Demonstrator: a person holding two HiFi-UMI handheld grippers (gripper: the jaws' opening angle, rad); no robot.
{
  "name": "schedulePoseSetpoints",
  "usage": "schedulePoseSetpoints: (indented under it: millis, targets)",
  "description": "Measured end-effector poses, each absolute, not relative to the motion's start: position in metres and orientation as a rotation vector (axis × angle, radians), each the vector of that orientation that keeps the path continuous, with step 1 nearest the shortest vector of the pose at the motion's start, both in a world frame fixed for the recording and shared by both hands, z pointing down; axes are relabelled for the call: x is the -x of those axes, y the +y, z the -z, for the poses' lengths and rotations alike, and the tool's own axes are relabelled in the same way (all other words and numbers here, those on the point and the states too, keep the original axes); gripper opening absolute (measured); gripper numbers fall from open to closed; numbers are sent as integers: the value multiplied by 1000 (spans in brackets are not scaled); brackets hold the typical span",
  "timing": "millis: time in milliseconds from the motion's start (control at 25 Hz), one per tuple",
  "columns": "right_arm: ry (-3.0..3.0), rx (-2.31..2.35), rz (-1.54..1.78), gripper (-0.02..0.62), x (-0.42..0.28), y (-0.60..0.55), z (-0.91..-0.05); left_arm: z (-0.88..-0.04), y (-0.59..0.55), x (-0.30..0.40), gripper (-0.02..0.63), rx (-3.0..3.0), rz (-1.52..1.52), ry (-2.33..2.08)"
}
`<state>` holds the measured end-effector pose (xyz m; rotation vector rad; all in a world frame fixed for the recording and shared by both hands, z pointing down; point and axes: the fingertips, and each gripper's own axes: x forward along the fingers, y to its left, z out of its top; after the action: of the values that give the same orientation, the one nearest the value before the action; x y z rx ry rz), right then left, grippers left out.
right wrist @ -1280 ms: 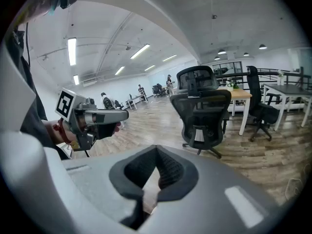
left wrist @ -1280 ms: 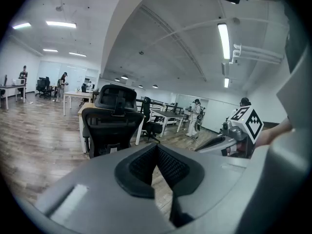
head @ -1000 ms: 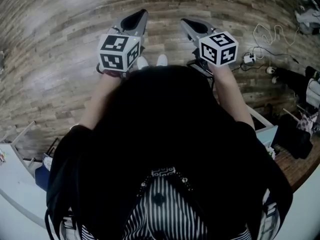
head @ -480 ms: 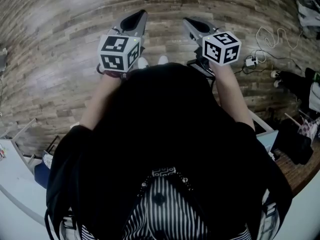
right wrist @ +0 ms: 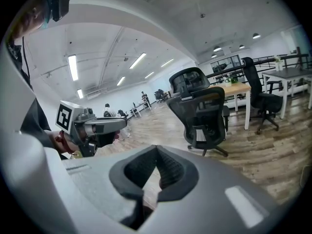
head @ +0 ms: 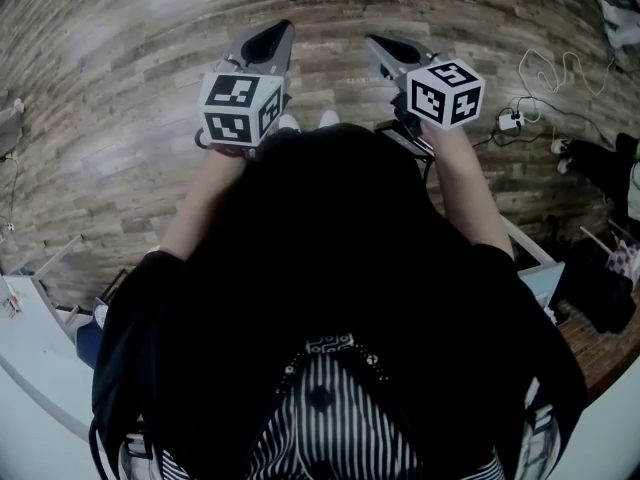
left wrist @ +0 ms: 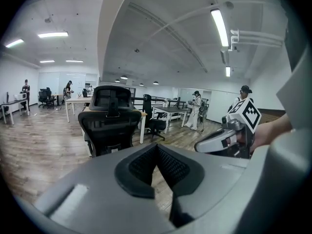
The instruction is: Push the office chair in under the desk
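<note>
A black mesh office chair (left wrist: pixel 109 123) with a headrest stands ahead on the wood floor, apart from both grippers. It also shows in the right gripper view as the office chair (right wrist: pixel 200 112). Behind it is a desk (right wrist: pixel 235 88) with a wooden top and white legs. My left gripper (left wrist: pixel 157 146) is shut with nothing in it, and so is my right gripper (right wrist: pixel 157 149). In the head view the left gripper (head: pixel 283 28) and right gripper (head: pixel 373 41) are held out side by side above the floor. The chair is out of the head view.
Cables and a power strip (head: pixel 510 120) lie on the floor at the right, near dark bags (head: pixel 592 280). A white table edge (head: pixel 30 368) is at the lower left. Further desks, chairs and several people (left wrist: pixel 197 110) stand far back in the office.
In the head view the floor and the cables have slid slightly to the right. Both grippers stay shut and held out in front, side by side.
</note>
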<state>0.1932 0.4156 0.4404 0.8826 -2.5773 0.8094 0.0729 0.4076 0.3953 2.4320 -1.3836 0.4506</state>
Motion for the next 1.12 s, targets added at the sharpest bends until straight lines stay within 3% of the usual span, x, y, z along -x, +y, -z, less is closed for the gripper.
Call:
schedulePoseSetpoints:
  millis: [1120]
  targets:
    - [-2631,-939,-896,0,-190,392,-430,-406,392,-88,3,-2496,-444,-1260]
